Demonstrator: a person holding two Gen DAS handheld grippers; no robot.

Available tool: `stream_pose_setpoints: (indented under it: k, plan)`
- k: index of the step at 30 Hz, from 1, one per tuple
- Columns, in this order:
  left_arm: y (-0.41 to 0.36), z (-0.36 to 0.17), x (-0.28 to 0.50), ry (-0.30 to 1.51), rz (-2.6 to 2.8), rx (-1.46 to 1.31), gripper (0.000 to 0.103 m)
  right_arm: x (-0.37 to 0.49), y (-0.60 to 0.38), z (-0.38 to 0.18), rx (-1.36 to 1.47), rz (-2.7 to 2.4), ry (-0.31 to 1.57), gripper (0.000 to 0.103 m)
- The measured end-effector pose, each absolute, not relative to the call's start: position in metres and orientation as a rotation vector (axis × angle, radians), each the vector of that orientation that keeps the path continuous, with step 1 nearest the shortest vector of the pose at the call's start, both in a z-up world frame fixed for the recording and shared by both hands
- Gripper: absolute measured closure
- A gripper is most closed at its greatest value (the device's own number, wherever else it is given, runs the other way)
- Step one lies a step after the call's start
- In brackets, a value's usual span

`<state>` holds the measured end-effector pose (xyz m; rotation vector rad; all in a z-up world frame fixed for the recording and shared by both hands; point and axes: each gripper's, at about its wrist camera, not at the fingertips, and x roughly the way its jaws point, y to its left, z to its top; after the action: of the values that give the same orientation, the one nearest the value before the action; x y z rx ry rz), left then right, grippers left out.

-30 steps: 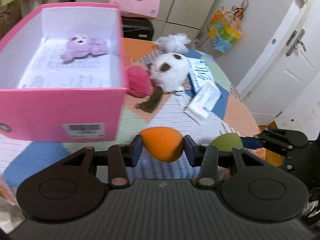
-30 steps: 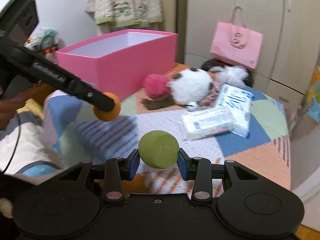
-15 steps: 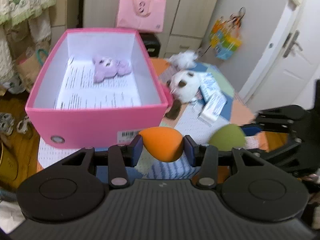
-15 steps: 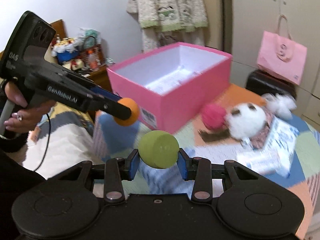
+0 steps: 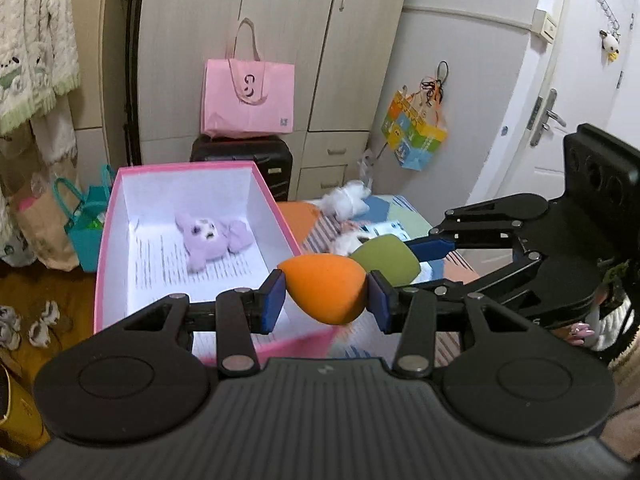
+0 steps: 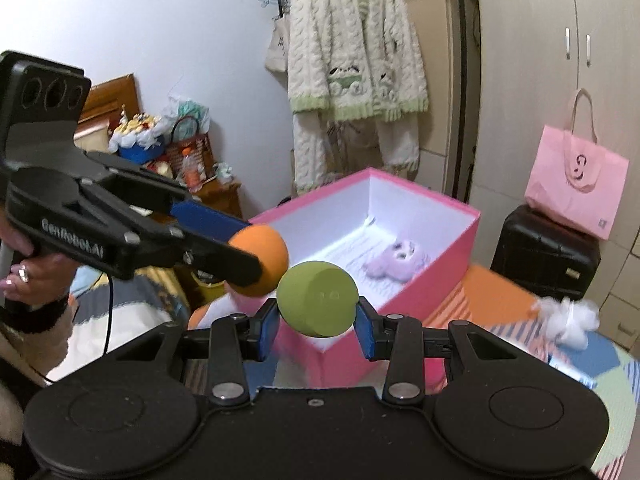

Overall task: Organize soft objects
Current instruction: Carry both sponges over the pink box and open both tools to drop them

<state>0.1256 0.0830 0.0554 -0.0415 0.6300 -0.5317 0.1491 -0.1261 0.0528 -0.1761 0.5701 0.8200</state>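
sponges 2 — orange sponge [image 5: 325, 293], green sponge [image 6: 317, 298] | pink box [image 5: 105, 240] 1 | purple plush [image 5: 208, 241] 1

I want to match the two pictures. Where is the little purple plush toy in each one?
Left wrist view: the purple plush toy lies left of centre, on the paper near the far end of the pink box.
Right wrist view: the same toy lies right of centre in that box, beyond the green sponge.
Shared landmark: the pink shopping bag.

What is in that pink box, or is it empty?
Not empty. The pink box stands open with no lid on it, and one small purple plush toy lies on the printed paper lining its bottom.
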Motion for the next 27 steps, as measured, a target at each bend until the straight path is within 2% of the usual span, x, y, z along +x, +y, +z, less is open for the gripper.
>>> stream_pose_setpoints:
  k: [8,14,27]
  plan:
    - [0.094,0.055,0.191,0.594,-0.474,-0.056,0.059,0.212,-0.107,0.057,-0.179,0.79,0.547,0.057]
    - [0.113,0.043,0.24,0.549,-0.413,-0.117,0.06,0.271,-0.086,0.045,-0.129,0.819,0.617,0.057]
    - [0.106,-0.015,0.321,0.816,-0.249,-0.048,0.061,0.324,-0.037,-0.012,-0.389,0.791,0.783,0.058]
